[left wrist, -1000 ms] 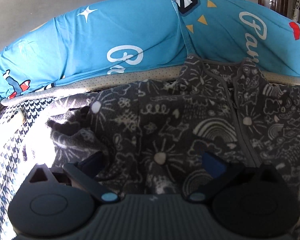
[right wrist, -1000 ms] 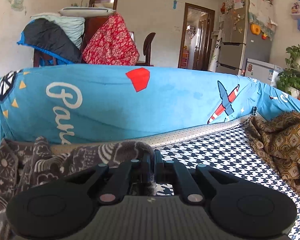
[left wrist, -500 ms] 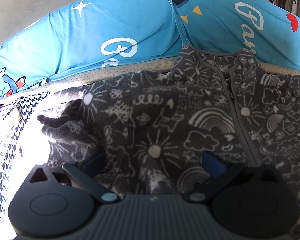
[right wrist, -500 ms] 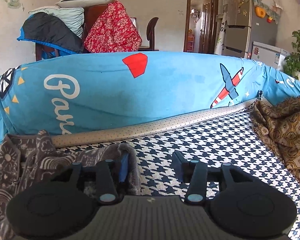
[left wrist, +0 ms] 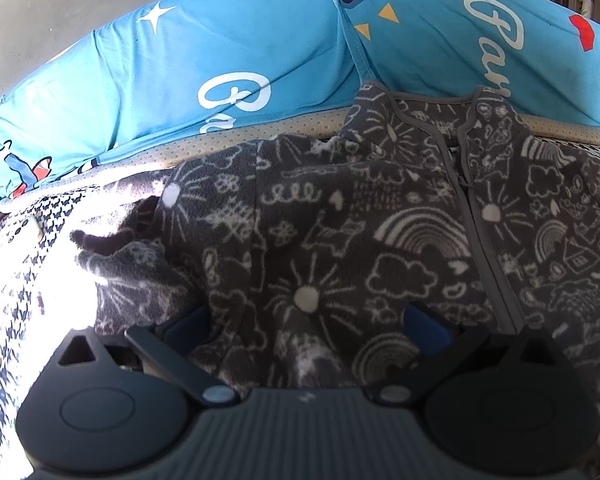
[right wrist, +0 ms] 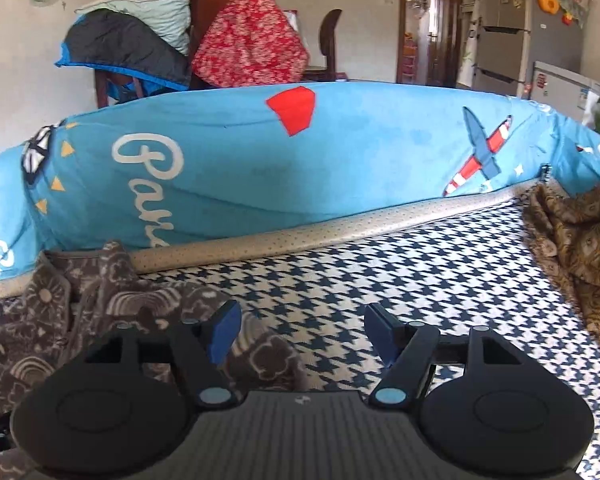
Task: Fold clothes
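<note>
Left wrist: my left claw [left wrist: 306, 322] is spread wide over the grey fleece jacket [left wrist: 380, 248], nothing pinched, fabric bunched between the fingers. Jacket lies zipper-up on the houndstooth cover [left wrist: 16, 280], collar at 12 o'clock against the blue cushion [left wrist: 220, 60].

Right wrist: my right claw [right wrist: 302, 336] has just been opening, jaws now apart, nothing clamped. Jacket edge sits at 9 o'clock under the left finger [right wrist: 224, 332]. Brown patterned cloth [right wrist: 580, 264] at 3 o'clock, well apart.
</note>
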